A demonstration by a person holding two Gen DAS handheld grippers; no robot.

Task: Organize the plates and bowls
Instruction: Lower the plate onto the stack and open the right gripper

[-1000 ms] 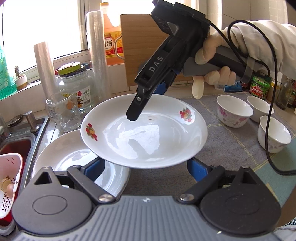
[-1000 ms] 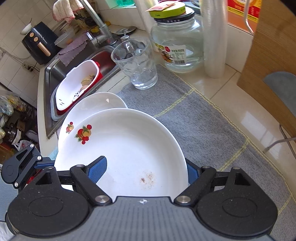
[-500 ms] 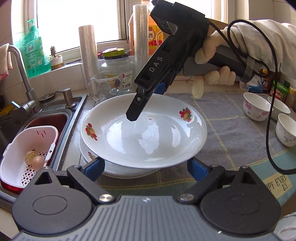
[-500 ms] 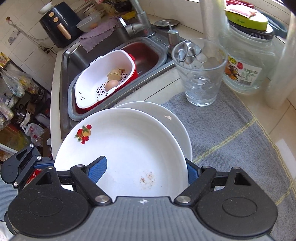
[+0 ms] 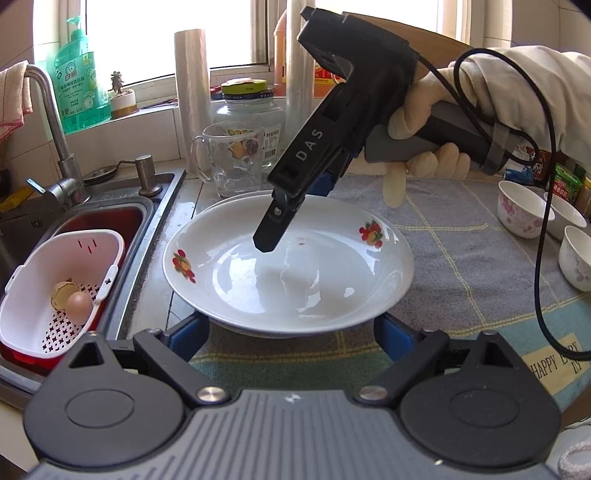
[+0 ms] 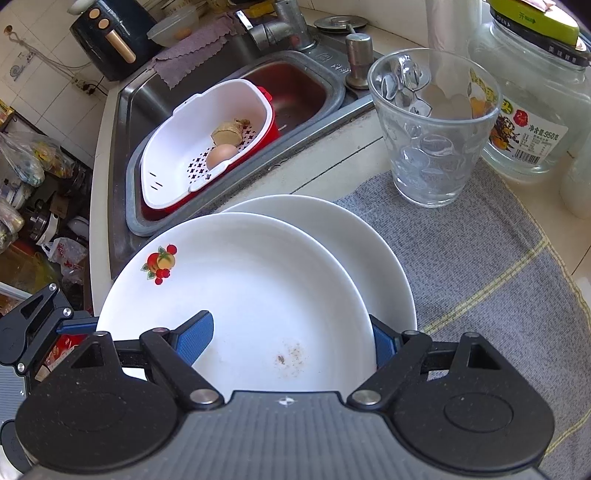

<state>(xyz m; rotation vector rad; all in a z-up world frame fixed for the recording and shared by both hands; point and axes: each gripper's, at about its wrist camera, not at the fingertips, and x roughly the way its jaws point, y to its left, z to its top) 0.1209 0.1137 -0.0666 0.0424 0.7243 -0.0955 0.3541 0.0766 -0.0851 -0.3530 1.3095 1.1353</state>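
Beside the sink, a white strainer basket [image 5: 55,291] holds an egg [image 5: 78,303] and some ginger. Right of it, the fruit-patterned plate [image 5: 288,266] sits just above a plain plate [image 6: 332,236], offset toward the sink. The right gripper [image 5: 271,236] clamps its far rim; the left gripper [image 5: 288,328] stands wide around the near rim; three bowls [image 5: 521,214] wait far right.

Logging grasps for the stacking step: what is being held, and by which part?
The right hand-held gripper pinches the fruit-print plate by its rim.

Bright window [image 5: 155,33] backlight, plate [image 5: 295,273] glare, fisheye edges.
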